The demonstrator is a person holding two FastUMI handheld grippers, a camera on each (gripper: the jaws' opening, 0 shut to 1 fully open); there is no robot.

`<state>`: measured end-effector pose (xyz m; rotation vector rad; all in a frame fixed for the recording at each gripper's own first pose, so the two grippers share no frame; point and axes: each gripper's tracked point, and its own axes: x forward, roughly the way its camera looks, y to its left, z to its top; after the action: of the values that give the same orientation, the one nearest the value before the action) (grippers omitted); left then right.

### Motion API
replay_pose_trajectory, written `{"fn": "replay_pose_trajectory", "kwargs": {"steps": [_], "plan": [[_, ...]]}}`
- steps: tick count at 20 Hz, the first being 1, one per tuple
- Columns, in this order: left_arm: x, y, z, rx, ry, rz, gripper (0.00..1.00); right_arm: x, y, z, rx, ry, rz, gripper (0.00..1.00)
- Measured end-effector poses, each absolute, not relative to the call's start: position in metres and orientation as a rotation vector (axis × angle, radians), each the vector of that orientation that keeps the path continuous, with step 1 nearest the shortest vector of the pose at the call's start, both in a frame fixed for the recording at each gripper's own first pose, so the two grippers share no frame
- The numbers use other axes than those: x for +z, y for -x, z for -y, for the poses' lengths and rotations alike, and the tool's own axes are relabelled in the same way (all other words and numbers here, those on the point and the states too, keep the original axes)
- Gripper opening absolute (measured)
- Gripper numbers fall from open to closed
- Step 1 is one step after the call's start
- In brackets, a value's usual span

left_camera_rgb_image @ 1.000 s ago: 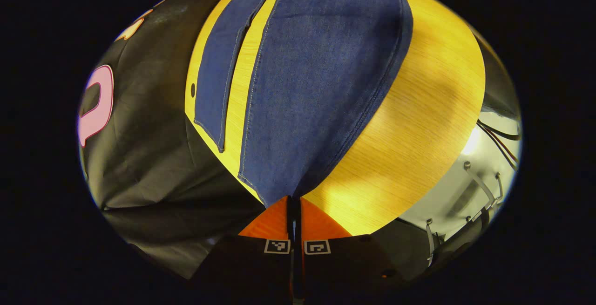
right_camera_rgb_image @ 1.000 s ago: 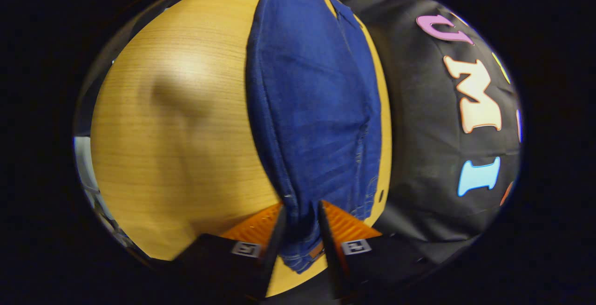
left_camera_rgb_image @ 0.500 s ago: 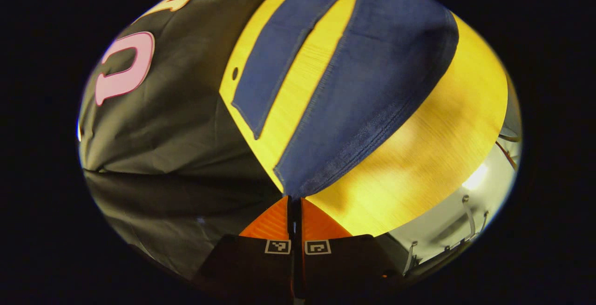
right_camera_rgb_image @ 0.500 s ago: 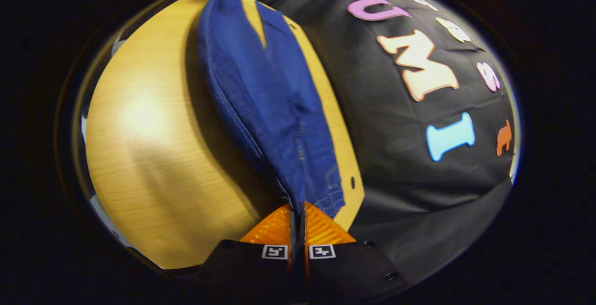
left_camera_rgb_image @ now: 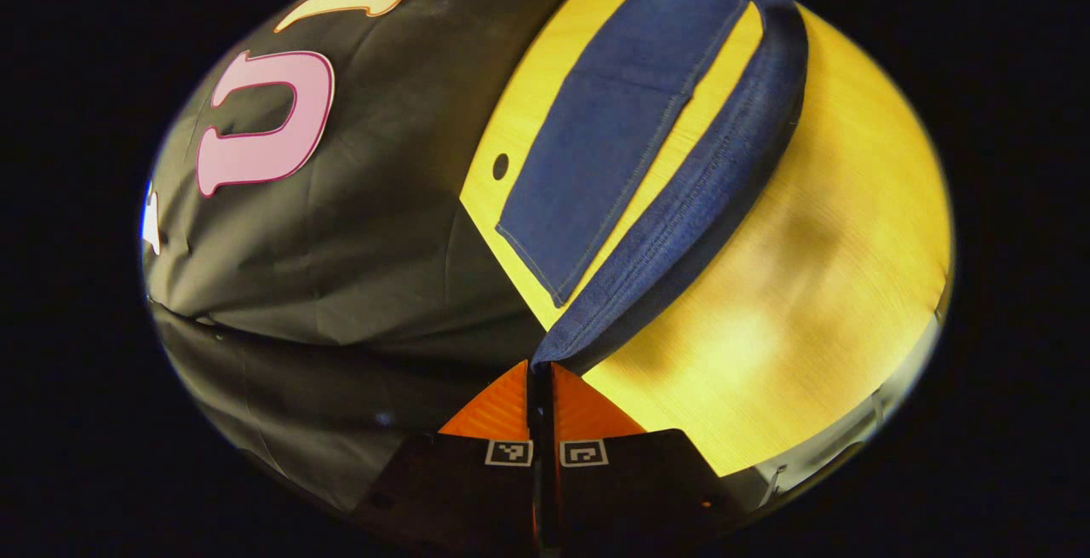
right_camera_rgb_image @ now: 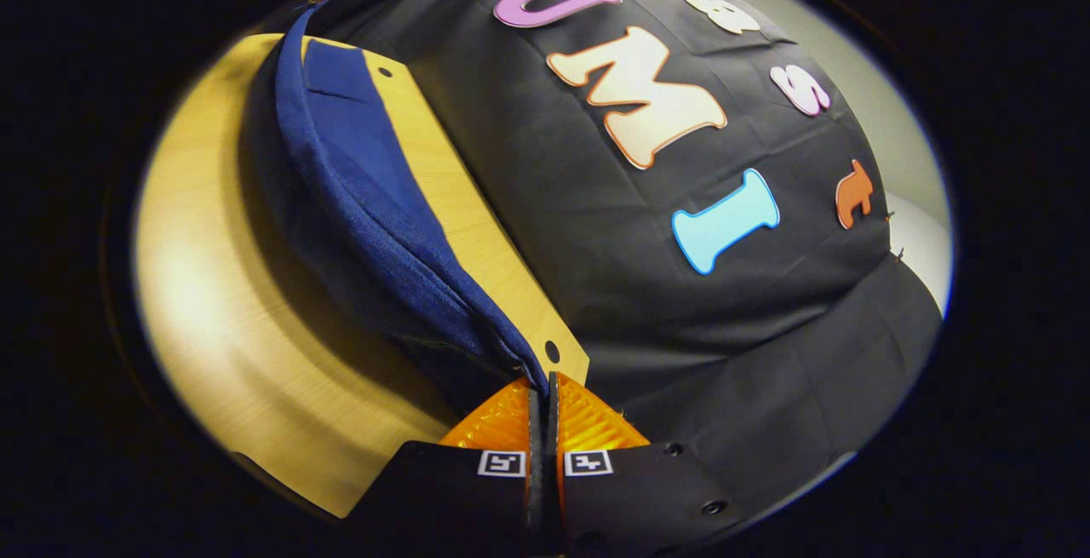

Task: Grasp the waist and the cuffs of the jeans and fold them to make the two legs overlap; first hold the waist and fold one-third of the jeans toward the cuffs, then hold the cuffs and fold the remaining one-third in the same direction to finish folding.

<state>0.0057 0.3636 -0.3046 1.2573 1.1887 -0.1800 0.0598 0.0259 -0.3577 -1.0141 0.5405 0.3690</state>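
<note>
Fingers still clamped, jeans lifted higher

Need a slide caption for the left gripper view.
Left gripper pinches one jeans leg lifted above the other on the wooden table.

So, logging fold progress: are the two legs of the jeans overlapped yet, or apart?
Apart. One leg lies flat on the table; the other leg hangs raised from the left gripper, wood showing between.
</note>
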Motion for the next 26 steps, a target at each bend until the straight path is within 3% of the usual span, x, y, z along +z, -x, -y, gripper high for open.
{"fn": "replay_pose_trajectory", "kwargs": {"steps": [7,16,19,20,23,24,25,26], "plan": [[-0.327,-0.094,-0.368,-0.23,-1.228,-1.138,0.0,-0.377,-0.12,-0.037,0.278,1.018,-0.571,0.02],[-0.452,-0.177,-0.379,-0.415,-1.234,-1.205,0.0,-0.461,-0.177,-0.054,0.266,1.047,-0.718,0.02],[-0.475,-0.192,-0.369,-0.436,-1.235,-1.145,0.0,-0.486,-0.196,-0.046,0.214,1.052,-0.758,0.0],[-0.477,-0.189,-0.366,-0.429,-1.221,-1.147,0.0,-0.479,-0.202,-0.036,0.145,1.077,-0.744,0.25],[-0.474,-0.185,-0.371,-0.34,-1.152,-1.098,0.75,-0.447,-0.208,-0.014,0.001,1.01,-0.71,0.99],[-0.466,-0.185,-0.37,-0.285,-1.13,-1.066,1.0,-0.438,-0.206,-0.009,-0.024,0.977,-0.702,0.99],[-0.453,-0.182,-0.371,-0.208,-1.089,-1.041,1.0,-0.423,-0.2,0.0,-0.057,0.941,-0.695,0.99],[-0.445,-0.179,-0.37,-0.128,-1.01,-1.032,0.84,-0.417,-0.192,0.006,-0.074,0.893,-0.698,0.99]]}}
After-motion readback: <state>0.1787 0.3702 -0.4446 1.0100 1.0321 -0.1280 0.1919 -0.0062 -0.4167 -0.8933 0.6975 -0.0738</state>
